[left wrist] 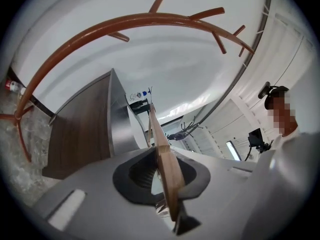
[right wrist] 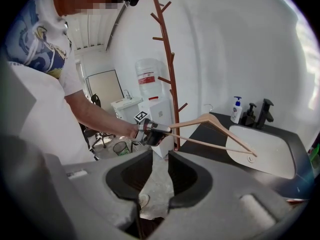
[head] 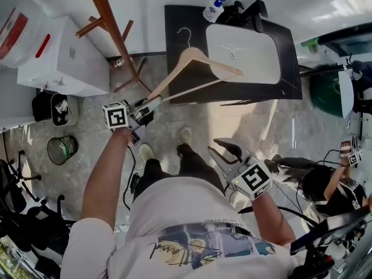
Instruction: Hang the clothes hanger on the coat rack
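Far left, water-cooler bottle with red label, print unreadable. Next, brown coat rack. Left gripper clamped on one end of wooden clothes hanger, held aloft near the rack, not on it. Soap pump bottle, label illegible. Right gripper spread, empty

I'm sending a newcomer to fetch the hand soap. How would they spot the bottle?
Find the dark counter holding the white basin. At the basin's back corner toward the coat rack stands the soap bottle, white with a blue pump; the dispenser and tap beside it are black.
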The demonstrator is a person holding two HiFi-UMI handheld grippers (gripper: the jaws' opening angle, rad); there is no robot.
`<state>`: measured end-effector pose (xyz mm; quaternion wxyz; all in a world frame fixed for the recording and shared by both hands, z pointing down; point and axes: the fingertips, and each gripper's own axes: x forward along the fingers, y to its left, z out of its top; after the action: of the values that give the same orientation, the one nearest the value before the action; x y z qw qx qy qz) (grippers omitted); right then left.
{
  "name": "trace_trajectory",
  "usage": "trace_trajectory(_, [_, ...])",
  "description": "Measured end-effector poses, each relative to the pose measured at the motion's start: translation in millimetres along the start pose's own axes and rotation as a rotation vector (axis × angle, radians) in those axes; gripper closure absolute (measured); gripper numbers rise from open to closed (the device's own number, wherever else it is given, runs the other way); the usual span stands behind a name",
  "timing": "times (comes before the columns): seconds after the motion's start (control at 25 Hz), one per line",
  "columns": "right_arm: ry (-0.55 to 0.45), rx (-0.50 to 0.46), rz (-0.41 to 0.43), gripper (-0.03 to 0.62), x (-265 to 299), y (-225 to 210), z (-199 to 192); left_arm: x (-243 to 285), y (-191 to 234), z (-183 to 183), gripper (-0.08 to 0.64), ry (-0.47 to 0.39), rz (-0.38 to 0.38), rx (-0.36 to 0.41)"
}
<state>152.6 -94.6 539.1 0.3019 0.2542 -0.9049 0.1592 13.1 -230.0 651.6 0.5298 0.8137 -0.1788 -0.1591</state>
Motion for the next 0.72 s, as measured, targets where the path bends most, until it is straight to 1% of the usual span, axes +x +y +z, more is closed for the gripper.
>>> trace_trajectory(0.12, [-0.017,-0.016,0.010,0.494,3,6,8,-8,-20,9,0.522,-0.022,-0.010,0.040])
trace_trajectory(0.28, [-0.031,-0.044,0.026,0.494,9,16,19,-24,-51,23,0.522,-0.046,-0.017,0.125])
trace_trajectory(0.56, [-0.068,-0.093,0.048,0.494,24,34,38,-67,-116,53,0.522,-0.103,-0.001,0.256])
trace_trajectory(0.72, [-0.093,-0.109,0.055,0.494,33,47,49,-94,-150,61,0.522,-0.117,-0.001,0.305])
